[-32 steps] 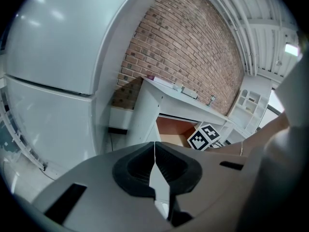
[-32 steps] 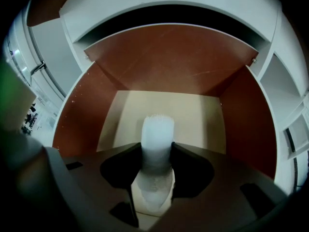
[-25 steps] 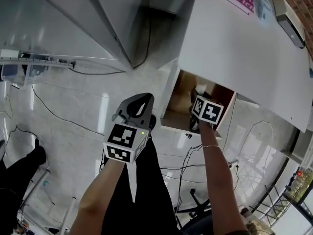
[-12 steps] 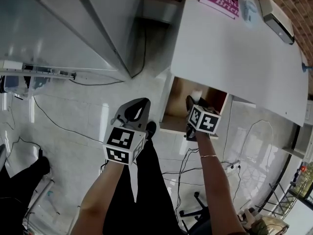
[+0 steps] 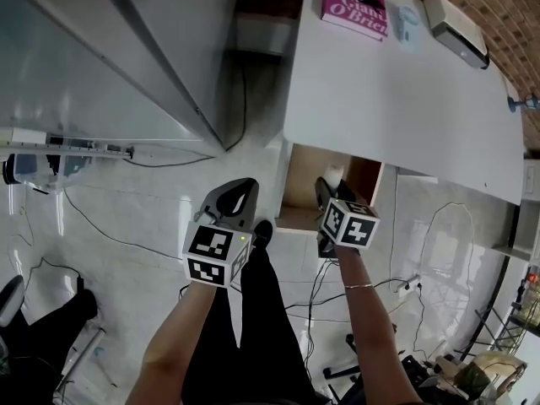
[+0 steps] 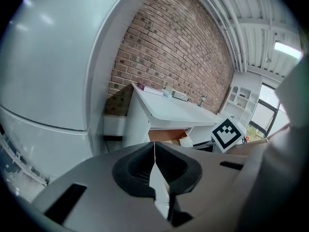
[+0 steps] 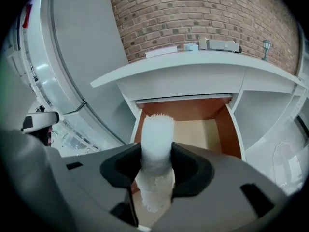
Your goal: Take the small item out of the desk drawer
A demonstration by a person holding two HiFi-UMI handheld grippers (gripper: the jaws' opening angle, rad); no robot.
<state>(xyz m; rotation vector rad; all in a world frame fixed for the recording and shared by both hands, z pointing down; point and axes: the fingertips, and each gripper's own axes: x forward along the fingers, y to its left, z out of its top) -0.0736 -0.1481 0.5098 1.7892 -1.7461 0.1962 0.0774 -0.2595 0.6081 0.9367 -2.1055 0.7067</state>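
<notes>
Right gripper view, white roll (image 7: 157, 134) clamped, long axis toward drawer (image 7: 193, 111)

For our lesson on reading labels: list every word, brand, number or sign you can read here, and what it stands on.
"The": on the pink book, which lies on the white desk.
"O'Bri…": large white letters below it on the same cover; the ending is unclear.
Top line of that cover: too blurred to read.
Marker cubes: square patterns only, no letters.
White item in the right tongs: no print shows.
</notes>
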